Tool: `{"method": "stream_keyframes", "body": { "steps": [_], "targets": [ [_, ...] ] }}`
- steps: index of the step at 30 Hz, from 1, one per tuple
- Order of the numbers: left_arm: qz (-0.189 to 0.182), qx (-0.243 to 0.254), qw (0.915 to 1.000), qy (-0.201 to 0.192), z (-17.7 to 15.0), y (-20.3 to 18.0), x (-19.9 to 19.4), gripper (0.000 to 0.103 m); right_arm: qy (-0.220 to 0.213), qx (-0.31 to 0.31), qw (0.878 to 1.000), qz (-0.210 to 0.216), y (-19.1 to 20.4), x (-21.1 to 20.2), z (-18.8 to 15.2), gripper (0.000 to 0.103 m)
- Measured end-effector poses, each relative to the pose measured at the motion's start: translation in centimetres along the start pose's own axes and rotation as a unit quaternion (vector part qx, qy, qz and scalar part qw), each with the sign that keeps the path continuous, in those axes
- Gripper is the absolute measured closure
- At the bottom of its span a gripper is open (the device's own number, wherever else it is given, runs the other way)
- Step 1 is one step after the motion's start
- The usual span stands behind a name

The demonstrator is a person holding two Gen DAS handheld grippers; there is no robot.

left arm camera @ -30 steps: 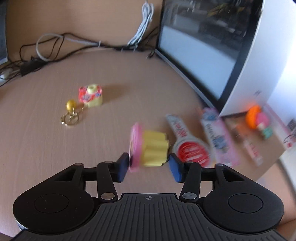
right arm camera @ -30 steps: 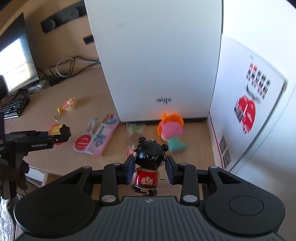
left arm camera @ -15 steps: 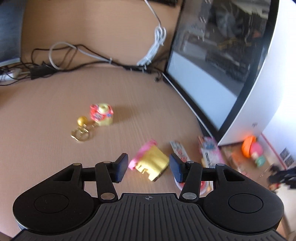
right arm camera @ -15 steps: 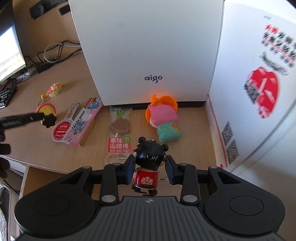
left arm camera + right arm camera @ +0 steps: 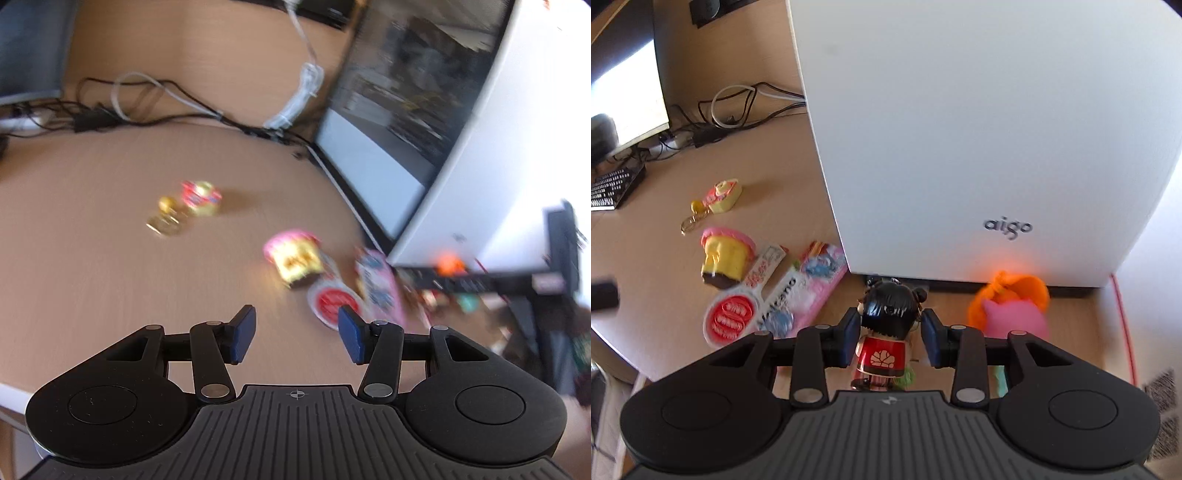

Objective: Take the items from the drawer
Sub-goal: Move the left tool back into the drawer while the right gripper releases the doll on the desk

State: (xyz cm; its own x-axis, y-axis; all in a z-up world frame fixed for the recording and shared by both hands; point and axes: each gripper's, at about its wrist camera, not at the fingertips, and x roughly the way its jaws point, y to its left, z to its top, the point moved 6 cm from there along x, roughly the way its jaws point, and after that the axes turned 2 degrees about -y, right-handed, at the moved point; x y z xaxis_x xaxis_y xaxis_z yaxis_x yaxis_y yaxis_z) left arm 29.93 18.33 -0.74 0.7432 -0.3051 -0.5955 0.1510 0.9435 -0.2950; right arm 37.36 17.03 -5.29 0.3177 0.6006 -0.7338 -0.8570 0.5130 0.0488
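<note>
On the wooden desk (image 5: 657,280) near its rounded front edge, a squishy yellow cake toy (image 5: 726,257) with a pink top lies on its side, touching a round red-and-white packet (image 5: 733,318). Bare desk stretches wide behind it. The left gripper (image 5: 296,336) hangs over the desk with its blue pads spread apart and nothing between them. The right gripper (image 5: 889,341) squeezes a shiny little doll (image 5: 886,325) with black hair and a red dress, just in front of a smooth white box (image 5: 979,140). An orange and pink toy (image 5: 1012,310) sits close beside it. A small keychain cake (image 5: 720,194) lies farther back.
</note>
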Motion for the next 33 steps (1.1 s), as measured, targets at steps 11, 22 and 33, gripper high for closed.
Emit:
{"method": "stream_keyframes", "body": {
  "steps": [11, 22, 33],
  "targets": [
    [-0.17, 0.122, 0.9632, 0.168, -9.0, -10.1, 3.6, 0.05, 0.019, 0.054, 0.998, 0.011, -2.1, -7.3, -1.9, 0.042],
    [-0.254, 0.218, 0.8899, 0.31, -17.8, -18.4, 10.8, 0.049, 0.086, 0.11, 0.989, -0.042, -4.3, -13.5, -9.7, 0.042],
    [-0.258, 0.24, 0.8727, 0.338, -21.1, -20.8, 13.3, 0.064, 0.11, 0.122, 0.984, -0.07, -6.0, -13.8, -12.4, 0.042]
  ]
}}
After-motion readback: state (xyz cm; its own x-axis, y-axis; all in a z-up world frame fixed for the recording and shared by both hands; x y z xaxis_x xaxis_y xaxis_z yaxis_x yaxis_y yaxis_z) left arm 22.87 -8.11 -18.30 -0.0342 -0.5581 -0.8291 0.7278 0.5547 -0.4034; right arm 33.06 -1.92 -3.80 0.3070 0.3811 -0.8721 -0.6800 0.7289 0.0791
